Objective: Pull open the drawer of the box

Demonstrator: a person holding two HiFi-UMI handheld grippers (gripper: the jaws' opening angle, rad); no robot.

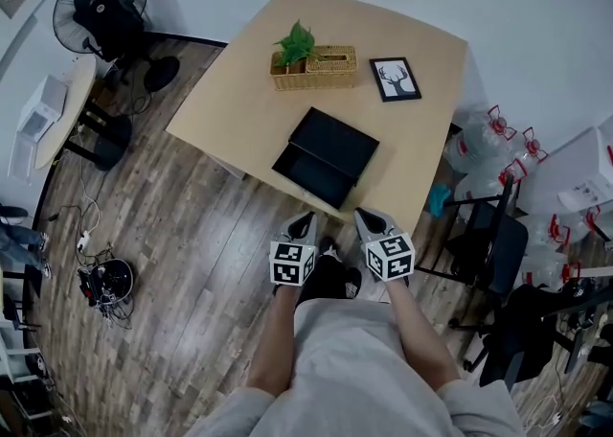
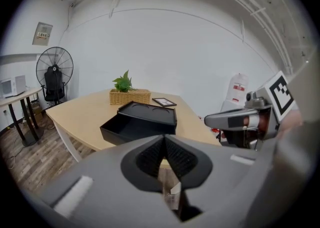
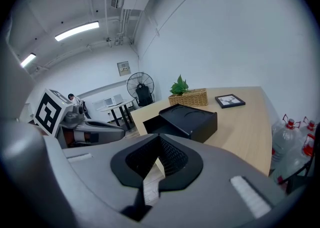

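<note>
Left gripper (image 1: 305,222) and right gripper (image 1: 369,222) hover, fingers closed and empty; the drawer (image 1: 311,174) of the box (image 1: 337,143) sits open by the table (image 1: 239,90) edge, where more pulling could drop it.

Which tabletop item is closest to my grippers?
The black box, drawer open, at the near edge of the table; the wicker basket and picture frame sit farther back.

Left gripper (image 1: 305,224), right gripper (image 1: 370,221): jaws together.

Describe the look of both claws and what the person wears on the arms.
The left claw and right claw are grey, tapered shells with black ribbed pads; each carries a white cube of black square markers. Light-grey sleeves cover the upper arms.
</note>
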